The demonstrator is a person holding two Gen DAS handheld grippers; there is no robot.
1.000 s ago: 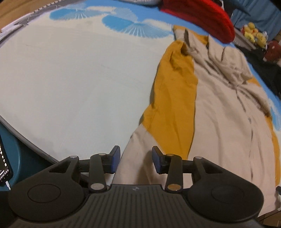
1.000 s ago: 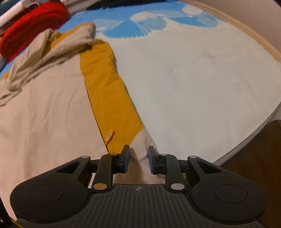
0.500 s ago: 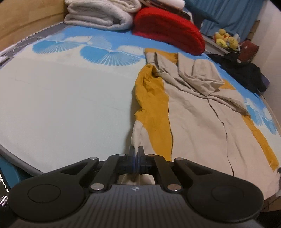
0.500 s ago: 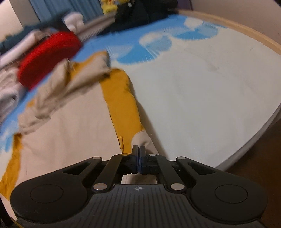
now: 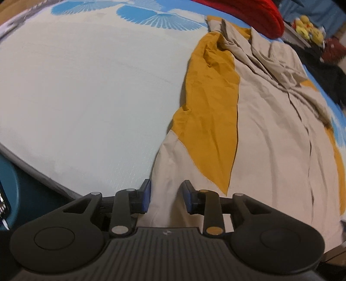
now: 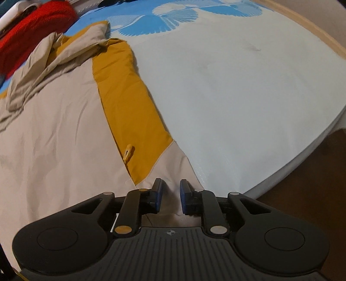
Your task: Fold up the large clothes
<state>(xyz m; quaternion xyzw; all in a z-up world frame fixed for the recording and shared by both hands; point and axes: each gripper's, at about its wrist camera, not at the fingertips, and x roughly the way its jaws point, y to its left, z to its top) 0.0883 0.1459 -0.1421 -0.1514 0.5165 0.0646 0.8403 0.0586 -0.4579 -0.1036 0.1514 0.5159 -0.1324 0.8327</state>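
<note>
A large beige and mustard jacket lies spread on the bed, collar at the far end and hem towards me. My left gripper hovers over the hem's left corner. Its jaws are opening, and beige cloth lies loose between the blue pads. In the right wrist view the same jacket fills the left half. My right gripper is over the hem's right corner. Its jaws are opening too, with beige cloth between the pads but not pinched. A small mustard zip tab lies just ahead.
The pale sheet with blue fan prints covers the bed beside the jacket. A red cushion lies beyond the collar, with plush toys and dark clothes further off. Brown floor starts past the bed's right edge.
Half a second ago both grippers were shut on the hem corners and tipped up. Now both have dropped back over the hem with their jaws parted and the cloth released.
</note>
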